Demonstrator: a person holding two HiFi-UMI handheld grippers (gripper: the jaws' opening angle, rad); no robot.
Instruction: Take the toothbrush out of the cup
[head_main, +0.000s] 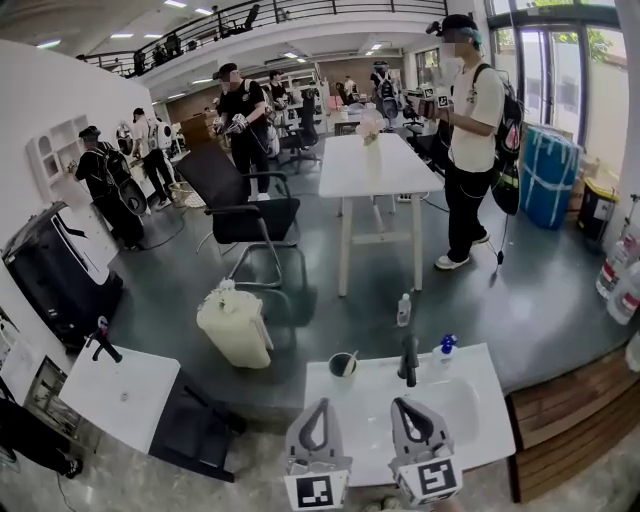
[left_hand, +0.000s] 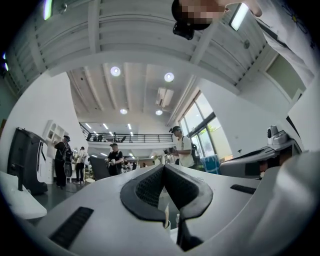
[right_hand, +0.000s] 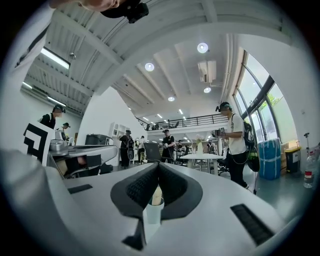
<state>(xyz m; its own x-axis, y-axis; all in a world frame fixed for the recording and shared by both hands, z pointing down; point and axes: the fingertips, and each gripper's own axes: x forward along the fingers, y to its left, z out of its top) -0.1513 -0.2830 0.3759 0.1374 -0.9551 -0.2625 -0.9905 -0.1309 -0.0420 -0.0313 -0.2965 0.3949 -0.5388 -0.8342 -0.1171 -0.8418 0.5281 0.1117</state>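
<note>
Both my tongs are closed tip to tip with nothing caught in them. The left tongs (head_main: 322, 405) and the right tongs (head_main: 400, 403) sit side by side at the bottom centre of the head view, over the white tabletop (head_main: 480, 420). The cup (head_main: 343, 364) stands just above them, left of the black faucet (head_main: 408, 360), with the toothbrush (head_main: 350, 362) leaning inside it.

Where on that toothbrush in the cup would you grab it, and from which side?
Probably best to grip the toothbrush by the end that sticks up past the rim of the cup, coming down from above. It stands nearly upright in the cup, so only that top part is free; the wall hides the rest.
</note>
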